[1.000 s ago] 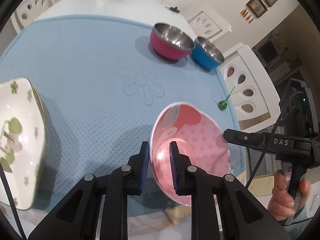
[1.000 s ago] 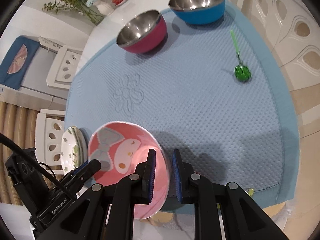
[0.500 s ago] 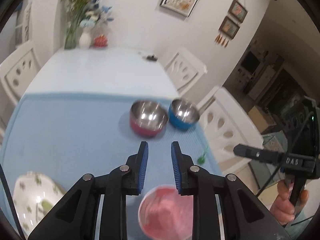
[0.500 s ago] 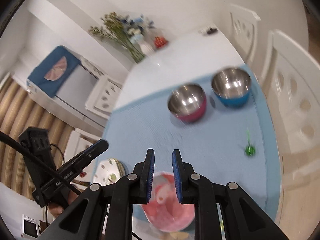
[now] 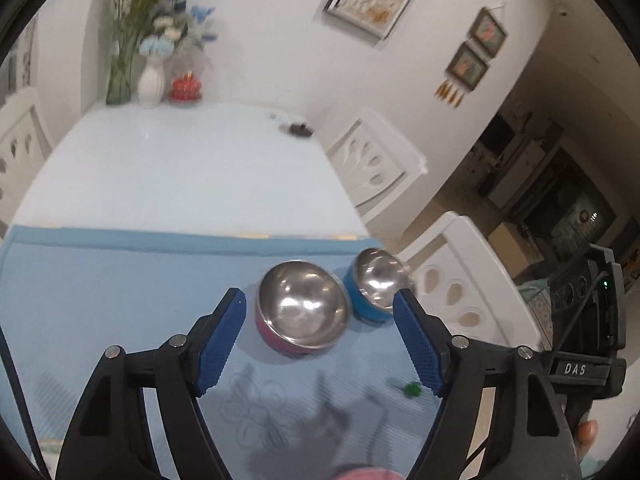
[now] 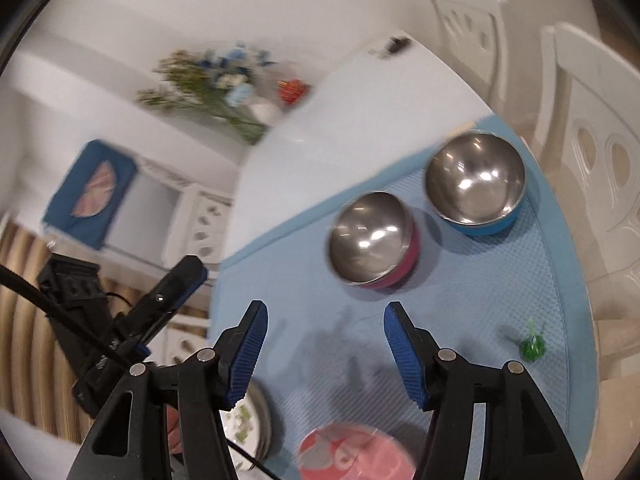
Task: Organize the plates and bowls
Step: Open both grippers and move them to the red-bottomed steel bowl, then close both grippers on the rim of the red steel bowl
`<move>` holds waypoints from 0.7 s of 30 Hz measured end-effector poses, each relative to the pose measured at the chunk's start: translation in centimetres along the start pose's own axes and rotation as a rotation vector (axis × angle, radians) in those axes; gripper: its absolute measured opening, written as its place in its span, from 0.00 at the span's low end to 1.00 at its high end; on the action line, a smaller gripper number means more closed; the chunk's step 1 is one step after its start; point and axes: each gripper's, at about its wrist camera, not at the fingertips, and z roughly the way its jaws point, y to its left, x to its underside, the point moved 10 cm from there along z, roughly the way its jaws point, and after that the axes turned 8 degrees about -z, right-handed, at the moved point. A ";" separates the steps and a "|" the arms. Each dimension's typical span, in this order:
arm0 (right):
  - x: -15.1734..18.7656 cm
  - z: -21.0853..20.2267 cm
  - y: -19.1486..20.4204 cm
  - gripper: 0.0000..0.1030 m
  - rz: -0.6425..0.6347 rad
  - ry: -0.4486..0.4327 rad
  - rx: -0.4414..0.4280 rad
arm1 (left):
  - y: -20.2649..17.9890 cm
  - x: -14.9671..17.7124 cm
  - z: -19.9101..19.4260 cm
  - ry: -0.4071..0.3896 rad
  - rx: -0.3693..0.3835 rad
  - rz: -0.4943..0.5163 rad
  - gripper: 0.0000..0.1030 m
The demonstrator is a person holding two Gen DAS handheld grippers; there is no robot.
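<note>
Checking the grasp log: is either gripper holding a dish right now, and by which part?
Nothing is held. The left gripper and right gripper are both open and empty; the pink cartoon-print bowl sits on the blue textured mat.

Ahead of the wide-open left claw [image 5: 320,340] the red bowl [image 5: 303,310] and blue bowl [image 5: 374,286] stand touching, leaving no gap between them. Bare mat [image 6: 472,308] lies between those bowls and the pink bowl [image 6: 356,456]. The plates [image 6: 250,420] sit just beside the pink bowl, and a green candy [image 6: 533,346] lies near the counter [image 5: 192,176] edge.
</note>
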 end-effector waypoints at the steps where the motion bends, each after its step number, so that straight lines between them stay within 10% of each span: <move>1: -0.4 1.0 -0.9 0.57 0.014 0.013 0.015 | 0.8 -0.1 1.9 0.029 0.001 -0.018 0.70; 15: -2.1 12.8 -8.7 0.52 0.070 0.203 0.149 | 6.7 3.2 15.9 0.275 -0.015 -0.125 0.45; 21: -1.6 15.5 -9.4 0.31 0.061 0.256 0.176 | 7.2 4.8 17.7 0.325 -0.029 -0.126 0.14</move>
